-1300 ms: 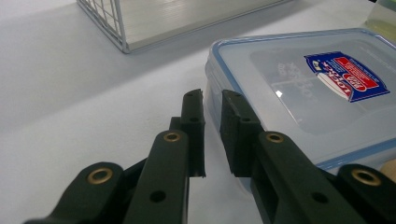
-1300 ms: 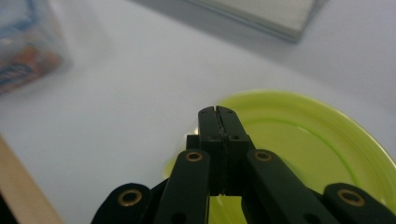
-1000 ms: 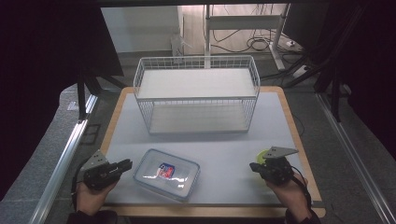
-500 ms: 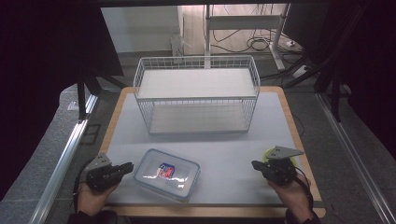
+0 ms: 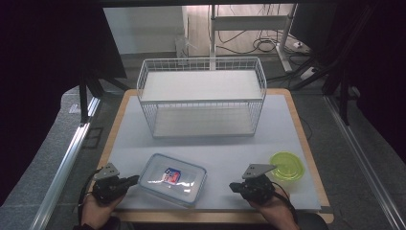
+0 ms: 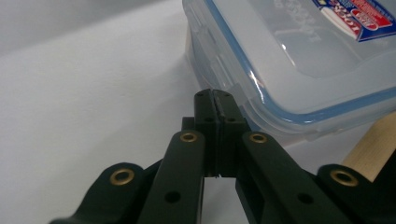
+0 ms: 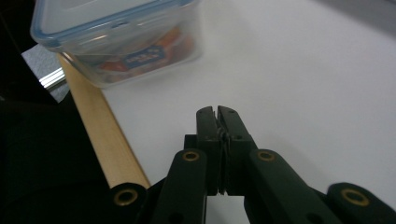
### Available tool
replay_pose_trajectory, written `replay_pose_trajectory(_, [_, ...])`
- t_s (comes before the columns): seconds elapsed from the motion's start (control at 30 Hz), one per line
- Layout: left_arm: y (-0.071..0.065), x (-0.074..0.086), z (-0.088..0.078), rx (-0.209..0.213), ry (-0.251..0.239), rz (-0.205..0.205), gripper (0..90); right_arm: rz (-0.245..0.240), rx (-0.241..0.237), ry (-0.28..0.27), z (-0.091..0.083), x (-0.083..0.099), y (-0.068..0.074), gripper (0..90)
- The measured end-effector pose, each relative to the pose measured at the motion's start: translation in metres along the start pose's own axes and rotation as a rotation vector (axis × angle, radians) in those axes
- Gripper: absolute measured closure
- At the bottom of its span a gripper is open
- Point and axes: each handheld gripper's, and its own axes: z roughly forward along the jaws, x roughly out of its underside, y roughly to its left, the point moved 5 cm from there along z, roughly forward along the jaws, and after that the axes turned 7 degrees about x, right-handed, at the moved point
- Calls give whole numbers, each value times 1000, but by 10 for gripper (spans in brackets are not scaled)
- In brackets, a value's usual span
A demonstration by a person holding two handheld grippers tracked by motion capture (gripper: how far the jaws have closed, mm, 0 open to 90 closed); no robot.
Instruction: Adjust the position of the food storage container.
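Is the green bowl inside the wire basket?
No, the green bowl sits on the white mat near the table's right edge, well in front of the wire basket.

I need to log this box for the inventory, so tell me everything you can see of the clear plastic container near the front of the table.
The container is a flat, rectangular box of clear plastic with rounded corners. Its clear lid is on, edged by a blue seal, with snap flaps at the sides. A red and blue label sits on the lid. It lies flat on the white mat, slightly skewed to the table edge. The left gripper, jaws shut, has its tips at the container's edge; whether they touch is unclear.
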Motion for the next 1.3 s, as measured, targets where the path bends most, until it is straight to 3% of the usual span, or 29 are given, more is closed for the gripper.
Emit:
replay_pose_trajectory(0.1, [-5,-1,6,7,26,18,896,-3,-13,13,3,2,3,874])
replay_pose_trajectory(0.13, [-12,-2,13,11,63,43,895,5,-17,13,4,2,4,872])
replay_pose_trajectory(0.2, [-18,-5,17,5,67,55,896,24,-32,12,4,2,4,870])
replay_pose_trajectory(0.33, [-30,-9,26,28,73,42,896,57,-62,18,6,3,10,871])
replay_pose_trajectory(0.5, [-42,-14,36,49,73,25,897,30,-76,38,11,3,21,868])
replay_pose_trajectory(0.57, [-45,-17,39,19,78,31,898,23,-54,33,10,3,21,874])
replay_pose_trajectory(0.67, [-48,-20,44,19,78,31,898,37,-22,31,7,3,15,878])
replay_pose_trajectory(0.73, [-50,-22,46,27,78,30,898,58,-24,36,6,5,10,878])
replay_pose_trajectory(0.93, [-55,-15,38,79,82,22,879,26,-38,51,0,10,18,883])
replay_pose_trajectory(1.0, [-61,-8,32,81,94,38,879,20,-58,56,-1,13,23,883])
replay_pose_trajectory(1.07, [-68,-4,30,111,99,63,875,9,-78,63,-1,16,30,882])
replay_pose_trajectory(1.2, [-72,-5,29,67,111,98,880,-21,-51,63,-1,17,37,887])
replay_pose_trajectory(1.3, [-68,-8,34,83,98,78,890,11,-46,39,-3,14,31,888])
